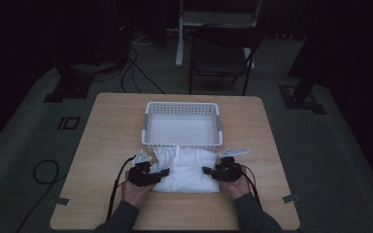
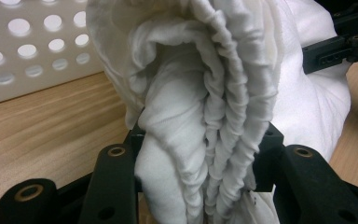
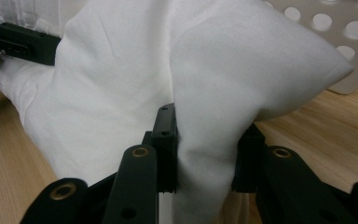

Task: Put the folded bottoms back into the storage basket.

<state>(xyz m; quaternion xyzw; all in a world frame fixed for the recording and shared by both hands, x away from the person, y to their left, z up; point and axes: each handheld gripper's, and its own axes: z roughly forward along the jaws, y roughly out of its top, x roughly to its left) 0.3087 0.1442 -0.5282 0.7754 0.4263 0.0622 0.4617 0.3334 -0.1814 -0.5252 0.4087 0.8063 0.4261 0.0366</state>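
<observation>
A folded white cloth (image 1: 187, 170) lies on the wooden table (image 1: 107, 136) just in front of a white perforated basket (image 1: 182, 124). My left gripper (image 1: 161, 173) is shut on the cloth's left side, where bunched, ribbed folds of the cloth (image 2: 200, 116) are squeezed between the black jaws. My right gripper (image 1: 208, 171) is shut on the right side, pinching a smooth fold of the cloth (image 3: 205, 154). In the left gripper view the right gripper (image 2: 328, 53) shows across the cloth. The left gripper (image 3: 25, 44) shows far off in the right gripper view.
The basket's holed wall (image 2: 28, 51) stands close behind the cloth, with its wall (image 3: 349, 42) also at the upper right of the right gripper view. A dark chair (image 1: 221, 56) and cables (image 1: 136, 73) are on the floor beyond the table.
</observation>
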